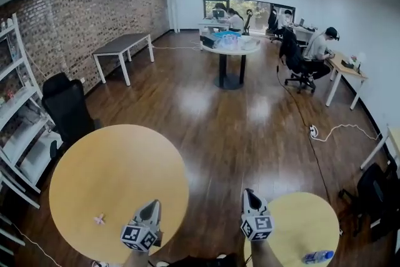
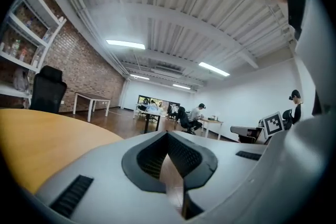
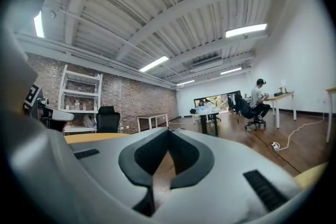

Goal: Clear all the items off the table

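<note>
My left gripper (image 1: 152, 206) and right gripper (image 1: 249, 193) clench empty, a small pink object (image 1: 99, 219) near the round yellow table's (image 1: 119, 166) front edge.

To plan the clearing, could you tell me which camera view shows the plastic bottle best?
The head view: the plastic bottle lies on the small round table at bottom right. Neither gripper view shows it.
</note>
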`<state>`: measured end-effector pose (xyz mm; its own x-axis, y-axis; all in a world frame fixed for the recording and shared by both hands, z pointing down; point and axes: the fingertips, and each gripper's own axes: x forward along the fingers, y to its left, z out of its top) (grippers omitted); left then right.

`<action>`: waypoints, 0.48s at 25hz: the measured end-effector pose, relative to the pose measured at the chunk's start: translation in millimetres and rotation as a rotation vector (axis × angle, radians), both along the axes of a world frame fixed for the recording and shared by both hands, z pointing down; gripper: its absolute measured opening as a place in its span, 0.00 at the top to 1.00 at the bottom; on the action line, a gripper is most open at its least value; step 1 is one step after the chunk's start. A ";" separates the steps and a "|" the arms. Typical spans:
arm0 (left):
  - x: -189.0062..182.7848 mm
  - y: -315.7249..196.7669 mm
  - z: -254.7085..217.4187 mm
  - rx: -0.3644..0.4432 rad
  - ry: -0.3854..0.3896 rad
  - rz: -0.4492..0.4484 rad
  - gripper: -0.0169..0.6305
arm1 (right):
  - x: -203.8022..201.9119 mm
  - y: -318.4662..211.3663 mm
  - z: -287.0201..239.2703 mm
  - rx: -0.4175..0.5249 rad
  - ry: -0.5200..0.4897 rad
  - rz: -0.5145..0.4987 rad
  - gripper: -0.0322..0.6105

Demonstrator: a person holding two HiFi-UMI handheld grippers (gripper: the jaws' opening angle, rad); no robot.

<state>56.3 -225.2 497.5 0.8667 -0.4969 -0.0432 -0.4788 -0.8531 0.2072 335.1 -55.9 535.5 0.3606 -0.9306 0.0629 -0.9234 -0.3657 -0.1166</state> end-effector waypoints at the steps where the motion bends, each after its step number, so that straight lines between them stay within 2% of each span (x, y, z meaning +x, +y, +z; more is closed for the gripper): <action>1: -19.1 -9.1 0.4 -0.003 0.012 -0.031 0.97 | -14.3 -14.3 -6.2 0.004 0.013 -0.029 0.95; 7: -142.7 -66.9 0.9 -0.006 0.070 -0.226 0.97 | -102.1 -89.7 -43.1 0.022 0.094 -0.193 0.95; 12: -237.7 -98.5 -1.3 0.002 0.118 -0.379 0.97 | -164.1 -147.2 -44.8 0.001 0.124 -0.292 0.95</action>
<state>-181.4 -323.7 496.2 0.6105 -0.7807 -0.1333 -0.7331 -0.6207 0.2779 171.0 -203.1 490.7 0.0826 -0.9960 0.0343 -0.9966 -0.0826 0.0027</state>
